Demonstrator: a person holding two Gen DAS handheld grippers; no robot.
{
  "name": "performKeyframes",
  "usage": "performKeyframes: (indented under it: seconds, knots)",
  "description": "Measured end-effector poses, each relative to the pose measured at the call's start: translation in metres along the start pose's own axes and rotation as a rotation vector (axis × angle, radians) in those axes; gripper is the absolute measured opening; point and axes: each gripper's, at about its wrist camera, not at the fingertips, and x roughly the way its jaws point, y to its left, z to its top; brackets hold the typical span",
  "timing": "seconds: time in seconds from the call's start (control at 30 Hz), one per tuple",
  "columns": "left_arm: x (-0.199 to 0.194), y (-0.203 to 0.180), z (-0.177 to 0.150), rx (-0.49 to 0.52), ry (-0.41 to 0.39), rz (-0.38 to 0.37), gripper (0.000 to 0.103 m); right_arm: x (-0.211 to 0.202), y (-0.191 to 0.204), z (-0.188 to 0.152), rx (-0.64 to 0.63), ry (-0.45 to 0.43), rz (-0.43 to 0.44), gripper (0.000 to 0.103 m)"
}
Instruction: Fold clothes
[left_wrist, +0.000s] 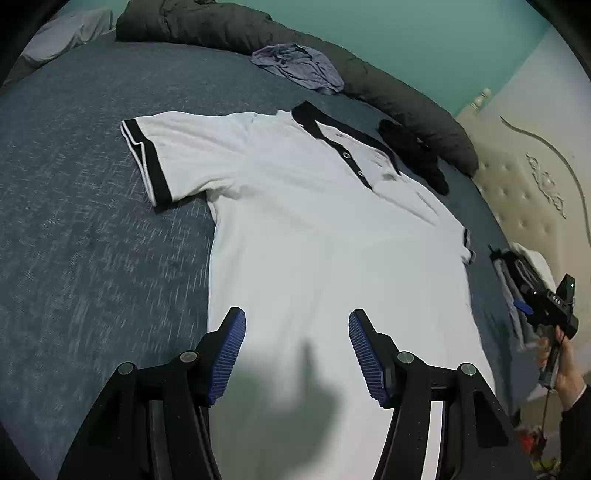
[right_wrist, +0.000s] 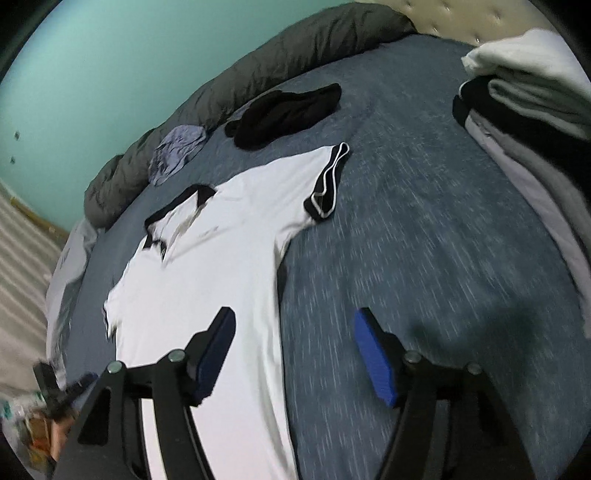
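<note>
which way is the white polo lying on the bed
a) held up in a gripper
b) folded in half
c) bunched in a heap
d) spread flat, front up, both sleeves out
d: the polo lies spread on the bed with its buttoned placket up and a sleeve out to each side, and both the left gripper and right gripper are open and empty.

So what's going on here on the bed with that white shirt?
A person is folding clothes with a handheld gripper in each hand. A white polo shirt with black trim lies spread flat, front up, on the blue bedspread, not yet folded. The left gripper hangs open over the shirt's lower part; the right gripper is open above the shirt's edge. Neither holds anything. A black garment and a crumpled lilac one wait further back, and a stack of folded laundry sits to one side.
</note>
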Motion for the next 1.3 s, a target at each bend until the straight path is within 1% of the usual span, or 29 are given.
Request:
performKeyframes:
  seconds: [0.1,0.17,0.27,0.47,0.57,0.63,0.77,0.87,1.0,1.03,1.07,1.1,1.17,1.2,1.23,1.27,1.3]
  knots:
    - [0.019,0.003,0.006,-0.012,-0.032,0.015,0.062,0.021,-0.007,0.019,0.041,-0.01,0.001,0.068]
    - [0.03,0.005,0.01,-0.009,-0.052,0.02,0.062,0.036,-0.012,0.032,0.061,-0.02,-0.005,0.073]
    - [0.041,0.003,0.014,0.027,-0.076,0.04,0.062,0.056,-0.018,0.05,0.081,-0.03,-0.017,0.073]
    - [0.057,0.0,0.017,0.044,-0.068,0.023,0.063,0.099,-0.024,0.088,0.081,-0.046,-0.05,0.074]
    - [0.065,-0.002,0.017,0.051,-0.064,0.015,0.064,0.114,-0.024,0.103,0.082,-0.059,-0.058,0.074]
    - [0.073,-0.001,0.018,0.054,-0.055,0.028,0.064,0.123,-0.025,0.113,0.09,-0.065,-0.068,0.074]
    - [0.082,0.0,0.018,0.051,-0.032,0.019,0.064,0.144,-0.031,0.128,0.118,-0.082,-0.089,0.075]
    - [0.081,-0.001,0.018,0.053,-0.031,0.012,0.064,0.158,-0.037,0.136,0.127,-0.09,-0.118,0.075]
    - [0.081,-0.001,0.018,0.053,-0.027,0.007,0.064,0.173,-0.04,0.145,0.121,-0.109,-0.131,0.075]
    - [0.083,-0.001,0.018,0.054,-0.028,0.007,0.064,0.175,-0.038,0.147,0.104,-0.108,-0.134,0.071]
    - [0.083,-0.001,0.018,0.056,-0.027,0.007,0.064,0.177,-0.035,0.149,0.085,-0.108,-0.133,0.058]
    - [0.083,-0.001,0.018,0.057,-0.025,0.007,0.064,0.179,-0.033,0.15,0.071,-0.109,-0.126,0.05]
    - [0.084,0.0,0.018,0.054,-0.022,0.005,0.064,0.18,-0.028,0.15,0.051,-0.112,-0.1,0.026]
    - [0.083,0.001,0.018,0.053,-0.023,0.002,0.064,0.18,-0.025,0.15,0.036,-0.117,-0.1,0.019]
    - [0.083,0.001,0.018,0.051,-0.024,0.0,0.064,0.179,-0.021,0.15,0.015,-0.124,-0.114,0.009]
    - [0.082,0.002,0.018,0.05,-0.025,-0.001,0.064,0.177,-0.016,0.149,-0.011,-0.133,-0.124,0.005]
    - [0.081,0.002,0.018,0.048,-0.025,-0.002,0.064,0.174,-0.01,0.148,-0.035,-0.146,-0.128,0.004]
